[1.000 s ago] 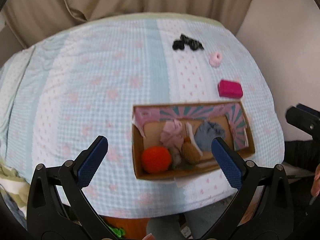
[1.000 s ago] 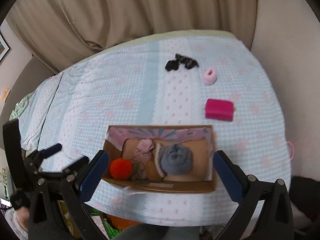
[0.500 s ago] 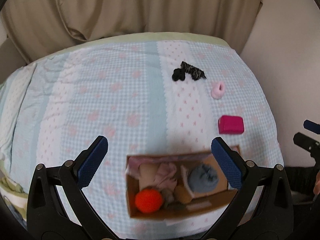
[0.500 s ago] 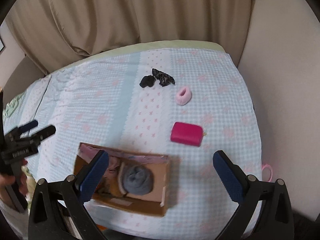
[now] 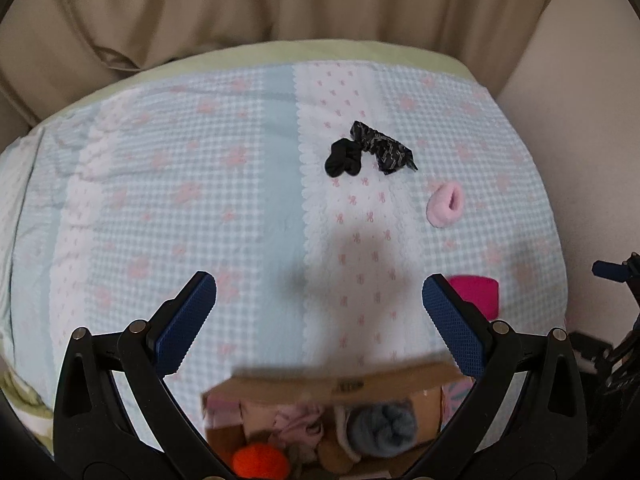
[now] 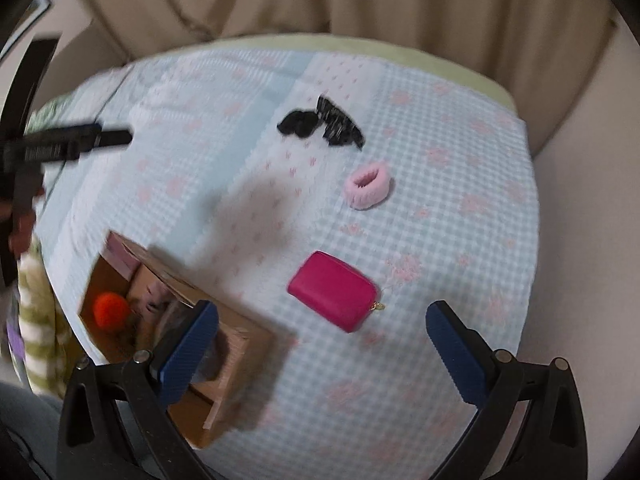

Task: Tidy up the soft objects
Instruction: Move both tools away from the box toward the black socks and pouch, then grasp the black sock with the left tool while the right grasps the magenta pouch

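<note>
Curtain (image 5: 280, 8), beige, hangs across the far side. Bed (image 5: 160, 184) under it, covered in pale blue check with pink flowers; a white dotted strip runs down the middle.

Cardboard box (image 6: 236, 344) sits at the near edge, left of centre in the right wrist view, flaps up. Inside: grey-blue sock roll (image 5: 382, 426), orange pom-pom (image 6: 111, 309) at the near left corner, pink cloth (image 5: 296, 426) between them. Other contents too blurred to name.

Magenta pouch (image 6: 334, 296) lies on the cover just right of the box, apart from it, small gold pull at its right end. Black cloth (image 5: 370, 152), two pieces touching, lies far, on the white strip. Pink sock roll (image 5: 445, 205) lies between black cloth and pouch, apart from both.

Left gripper (image 5: 319, 316) is spread wide, nothing between the blue pads, over bare cover just beyond the box. Right gripper (image 6: 322, 356) likewise spread wide and empty, hanging just near of the pouch; its left finger overlaps the box in view. View blurred on the left side.
</note>
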Available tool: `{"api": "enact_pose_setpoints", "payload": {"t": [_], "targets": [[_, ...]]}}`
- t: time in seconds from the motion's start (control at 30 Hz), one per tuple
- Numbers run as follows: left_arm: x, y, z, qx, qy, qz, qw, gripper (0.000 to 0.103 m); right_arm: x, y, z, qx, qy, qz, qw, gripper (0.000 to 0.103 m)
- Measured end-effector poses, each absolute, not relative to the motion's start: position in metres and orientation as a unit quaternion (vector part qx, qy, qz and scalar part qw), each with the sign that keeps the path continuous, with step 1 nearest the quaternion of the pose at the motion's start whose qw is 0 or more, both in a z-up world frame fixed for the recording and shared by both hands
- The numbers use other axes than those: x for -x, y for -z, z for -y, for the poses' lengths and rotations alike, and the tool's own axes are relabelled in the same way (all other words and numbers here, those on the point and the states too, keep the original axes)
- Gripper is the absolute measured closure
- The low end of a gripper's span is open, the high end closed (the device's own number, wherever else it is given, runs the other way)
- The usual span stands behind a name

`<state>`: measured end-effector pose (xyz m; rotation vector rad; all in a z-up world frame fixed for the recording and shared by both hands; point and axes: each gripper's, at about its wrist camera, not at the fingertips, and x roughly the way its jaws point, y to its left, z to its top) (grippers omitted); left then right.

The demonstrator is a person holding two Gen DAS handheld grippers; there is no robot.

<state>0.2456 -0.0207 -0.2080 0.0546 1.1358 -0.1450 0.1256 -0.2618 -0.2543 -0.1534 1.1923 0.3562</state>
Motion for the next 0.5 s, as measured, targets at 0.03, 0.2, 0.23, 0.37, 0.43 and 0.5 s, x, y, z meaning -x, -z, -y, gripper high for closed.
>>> {"api": "enact_pose_setpoints", "payload": {"t": [0.03, 0.2, 0.23, 0.37, 0.43, 0.5], "targets": [[-0.255, 0.214, 0.024, -0.029, 0.07, -0.541, 0.837, 0.0, -0.131, 0.263, 0.262, 0.079, -0.176, -0.563, 0.804, 0.0], [-0.303, 0.246, 0.043, -0.049, 0.081, -0.558, 0.825, 0.0, -0.151, 0.302, 0.253, 0.139, -0.225, -0.578, 0.772, 0.0], [-0.315, 0.254, 0.048, -0.054, 0.085, -0.562, 0.821, 0.0, -0.153, 0.308, 0.251, 0.15, -0.232, -0.581, 0.766, 0.0], [-0.352, 0.283, 0.063, -0.074, 0.1, -0.58, 0.805, 0.0, -0.162, 0.341, 0.237, 0.222, -0.26, -0.589, 0.733, 0.0], [-0.371, 0.297, 0.069, -0.085, 0.107, -0.587, 0.798, 0.0, -0.165, 0.355, 0.233, 0.249, -0.269, -0.591, 0.719, 0.0], [-0.39, 0.314, 0.077, -0.095, 0.114, -0.595, 0.79, 0.0, -0.168, 0.371, 0.226, 0.278, -0.278, -0.593, 0.703, 0.0]]}}
